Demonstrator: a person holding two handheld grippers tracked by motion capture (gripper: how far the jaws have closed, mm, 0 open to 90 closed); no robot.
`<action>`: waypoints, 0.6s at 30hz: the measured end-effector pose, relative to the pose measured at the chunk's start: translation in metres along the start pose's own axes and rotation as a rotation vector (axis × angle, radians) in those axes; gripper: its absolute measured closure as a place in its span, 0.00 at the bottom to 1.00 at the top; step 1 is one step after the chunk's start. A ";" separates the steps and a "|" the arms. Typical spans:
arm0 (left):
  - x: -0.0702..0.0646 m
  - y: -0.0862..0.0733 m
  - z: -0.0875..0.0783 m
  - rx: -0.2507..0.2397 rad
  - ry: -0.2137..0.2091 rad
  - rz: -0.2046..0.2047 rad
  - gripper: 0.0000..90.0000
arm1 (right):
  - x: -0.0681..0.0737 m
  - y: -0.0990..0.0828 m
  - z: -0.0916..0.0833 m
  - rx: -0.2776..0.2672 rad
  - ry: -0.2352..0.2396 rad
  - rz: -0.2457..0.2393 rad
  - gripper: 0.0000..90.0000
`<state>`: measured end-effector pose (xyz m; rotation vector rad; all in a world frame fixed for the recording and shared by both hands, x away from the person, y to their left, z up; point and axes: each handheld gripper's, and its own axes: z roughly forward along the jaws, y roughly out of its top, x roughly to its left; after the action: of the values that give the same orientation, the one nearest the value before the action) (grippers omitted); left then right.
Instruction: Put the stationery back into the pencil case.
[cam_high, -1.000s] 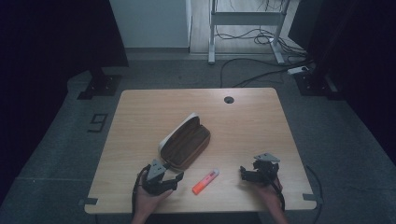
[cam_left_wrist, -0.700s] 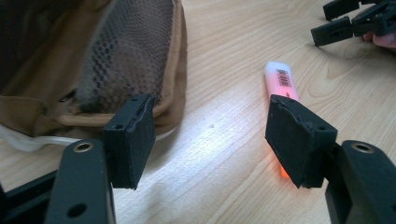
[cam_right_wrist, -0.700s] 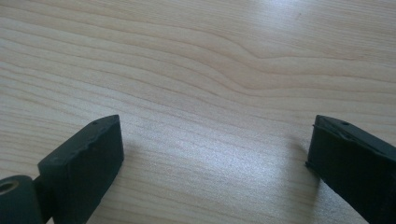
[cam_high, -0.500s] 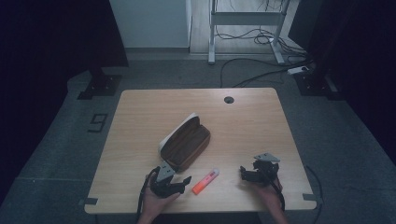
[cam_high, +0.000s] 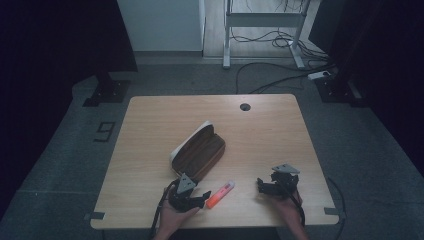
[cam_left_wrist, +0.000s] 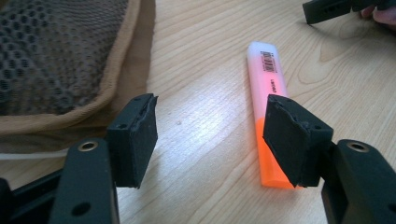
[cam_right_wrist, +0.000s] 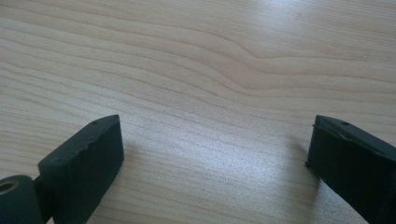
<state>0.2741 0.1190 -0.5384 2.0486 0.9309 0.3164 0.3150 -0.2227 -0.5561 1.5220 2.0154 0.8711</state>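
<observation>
An orange and white highlighter (cam_high: 220, 193) (cam_left_wrist: 267, 88) lies flat on the wooden table (cam_high: 260, 135) near the front edge. My left gripper (cam_high: 201, 199) (cam_left_wrist: 210, 105) is just left of it, low over the table, with its jaws open. In the left gripper view the right-hand jaw covers part of the pen's orange end, and nothing is pressed between the pads. My right gripper (cam_high: 261, 184) (cam_right_wrist: 215, 126) stands open over bare wood at the front right, a little way off from the highlighter.
An open brown pencil case (cam_high: 197, 150) with a mesh lining (cam_left_wrist: 56, 51) lies mid-table, just behind the left gripper. A round cable hole (cam_high: 245, 107) is near the far edge. The right gripper's jaw tip (cam_left_wrist: 329, 10) shows beyond the highlighter.
My left gripper has moved right along the front edge and sunk a little, closing in on the highlighter's orange end. The right gripper and the highlighter have kept still.
</observation>
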 end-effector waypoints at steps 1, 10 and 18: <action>-0.001 0.000 0.001 0.004 -0.001 0.003 0.39 | 0.000 0.000 0.000 -0.001 0.001 0.001 0.04; -0.008 0.001 0.010 0.026 -0.013 0.018 0.39 | 0.000 0.000 0.000 -0.001 0.001 0.001 0.04; -0.018 0.005 0.009 0.010 -0.040 0.020 0.39 | 0.000 0.000 0.000 -0.001 0.001 0.001 0.04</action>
<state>0.2684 0.0992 -0.5381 2.0673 0.8906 0.2811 0.3151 -0.2227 -0.5562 1.5223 2.0150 0.8733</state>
